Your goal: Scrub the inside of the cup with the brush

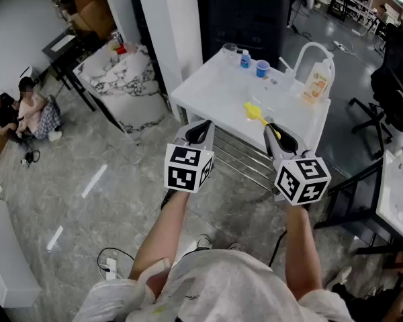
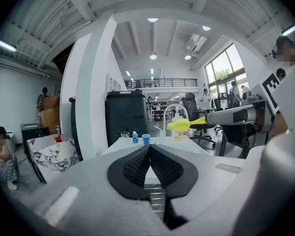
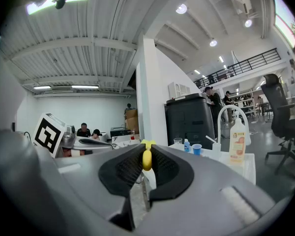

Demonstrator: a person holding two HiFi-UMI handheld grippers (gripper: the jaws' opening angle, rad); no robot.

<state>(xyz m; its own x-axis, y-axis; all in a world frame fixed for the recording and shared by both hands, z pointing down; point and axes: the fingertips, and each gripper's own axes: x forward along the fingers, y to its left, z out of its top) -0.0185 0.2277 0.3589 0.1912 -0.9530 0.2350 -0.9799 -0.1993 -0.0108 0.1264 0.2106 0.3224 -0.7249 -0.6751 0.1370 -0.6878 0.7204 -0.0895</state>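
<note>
Left gripper (image 1: 200,133): lower centre of the head view, tongs pressed together on nothing; probably kept free to steady the cup.
Right gripper (image 1: 280,137): lower right of centre, pinching the yellow brush (image 1: 254,114) by its handle, head pointed forward, ready for reaching in.
Table (image 1: 208,92): upper centre, well apart from both grippers.
Blue cup (image 1: 262,68): upright at the table's far edge, beside a small bottle (image 1: 245,60); untouched, so scrubbing looks not yet begun.
</note>
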